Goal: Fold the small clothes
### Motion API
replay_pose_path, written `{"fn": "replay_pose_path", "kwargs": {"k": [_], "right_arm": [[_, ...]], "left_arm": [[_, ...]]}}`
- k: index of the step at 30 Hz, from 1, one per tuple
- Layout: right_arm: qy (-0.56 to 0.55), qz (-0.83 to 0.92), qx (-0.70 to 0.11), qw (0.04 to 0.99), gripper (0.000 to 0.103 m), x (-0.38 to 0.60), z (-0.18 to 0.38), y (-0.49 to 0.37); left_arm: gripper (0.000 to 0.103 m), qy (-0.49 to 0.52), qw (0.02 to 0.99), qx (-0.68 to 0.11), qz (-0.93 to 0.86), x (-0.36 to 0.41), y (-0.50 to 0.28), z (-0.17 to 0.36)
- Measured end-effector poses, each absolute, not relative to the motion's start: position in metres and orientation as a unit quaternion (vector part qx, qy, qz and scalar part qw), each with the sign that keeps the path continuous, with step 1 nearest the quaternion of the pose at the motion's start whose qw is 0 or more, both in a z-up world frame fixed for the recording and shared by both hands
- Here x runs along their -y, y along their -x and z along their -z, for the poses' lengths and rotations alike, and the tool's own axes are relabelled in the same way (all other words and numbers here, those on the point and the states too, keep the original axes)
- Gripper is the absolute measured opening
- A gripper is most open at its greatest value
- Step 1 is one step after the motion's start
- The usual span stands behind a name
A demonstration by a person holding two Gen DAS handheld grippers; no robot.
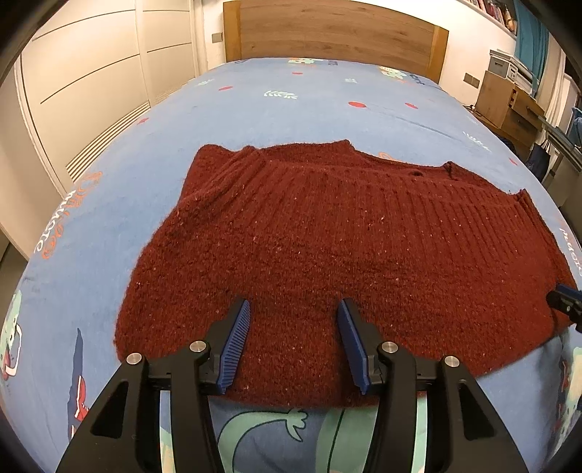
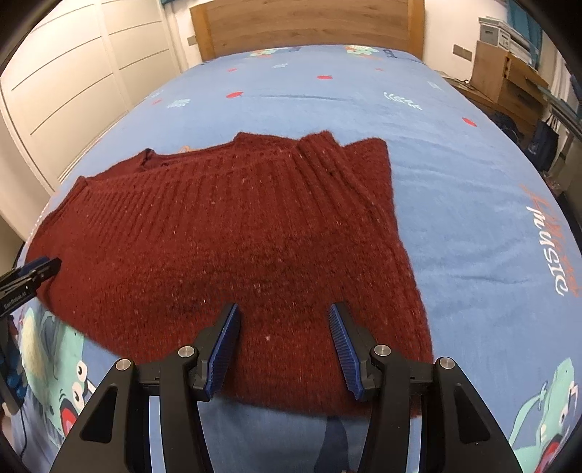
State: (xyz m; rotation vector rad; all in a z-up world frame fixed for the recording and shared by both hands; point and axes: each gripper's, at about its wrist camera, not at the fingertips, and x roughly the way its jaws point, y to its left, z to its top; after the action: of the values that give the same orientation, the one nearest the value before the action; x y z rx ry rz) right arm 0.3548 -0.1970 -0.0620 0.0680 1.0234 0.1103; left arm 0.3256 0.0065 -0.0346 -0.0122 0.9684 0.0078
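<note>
A dark red knitted sweater (image 1: 327, 236) lies spread flat on the blue bed sheet (image 1: 291, 105), with its sleeves folded in. It also shows in the right wrist view (image 2: 236, 225). My left gripper (image 1: 293, 309) is open and empty, its blue pads just above the sweater's near edge on the left side. My right gripper (image 2: 283, 313) is open and empty over the near edge on the right side. The right gripper's tip shows at the right edge of the left wrist view (image 1: 565, 303). The left gripper's tip shows at the left edge of the right wrist view (image 2: 32, 273).
A wooden headboard (image 1: 334, 32) stands at the far end of the bed. White wardrobe doors (image 1: 91, 80) run along the left. A wooden cabinet (image 1: 509, 105) with boxes stands at the right. The sheet has printed cartoon figures (image 2: 54, 371).
</note>
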Motion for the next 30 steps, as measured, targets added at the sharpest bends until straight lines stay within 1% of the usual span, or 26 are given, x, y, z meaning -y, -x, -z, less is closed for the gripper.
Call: {"fn": "replay_pose_path", "kwargs": {"k": [7, 11, 16, 23, 30], "right_arm": [[-0.043, -0.043, -0.493, 0.868, 0.053, 0.205, 0.058, -0.334], [-0.048, -0.043, -0.489, 0.870, 0.054, 0.208, 0.050, -0.320], [-0.065, -0.041, -0.486, 0.871, 0.058, 0.214, 0.042, -0.298], [-0.094, -0.039, -0.482, 0.870, 0.060, 0.214, 0.034, -0.269], [-0.110, -0.044, -0.482, 0.868, 0.064, 0.204, 0.028, -0.245]], "left_arm": [[0.046, 0.028, 0.878, -0.478, 0.002, -0.013, -0.316, 0.030], [0.046, 0.077, 0.871, -0.484, 0.007, -0.029, -0.305, 0.024], [0.047, 0.137, 0.863, -0.486, 0.013, -0.054, -0.284, 0.013], [0.050, 0.256, 0.834, -0.488, 0.027, -0.094, -0.260, 0.012], [0.051, 0.303, 0.816, -0.490, 0.042, -0.110, -0.258, 0.012]]}}
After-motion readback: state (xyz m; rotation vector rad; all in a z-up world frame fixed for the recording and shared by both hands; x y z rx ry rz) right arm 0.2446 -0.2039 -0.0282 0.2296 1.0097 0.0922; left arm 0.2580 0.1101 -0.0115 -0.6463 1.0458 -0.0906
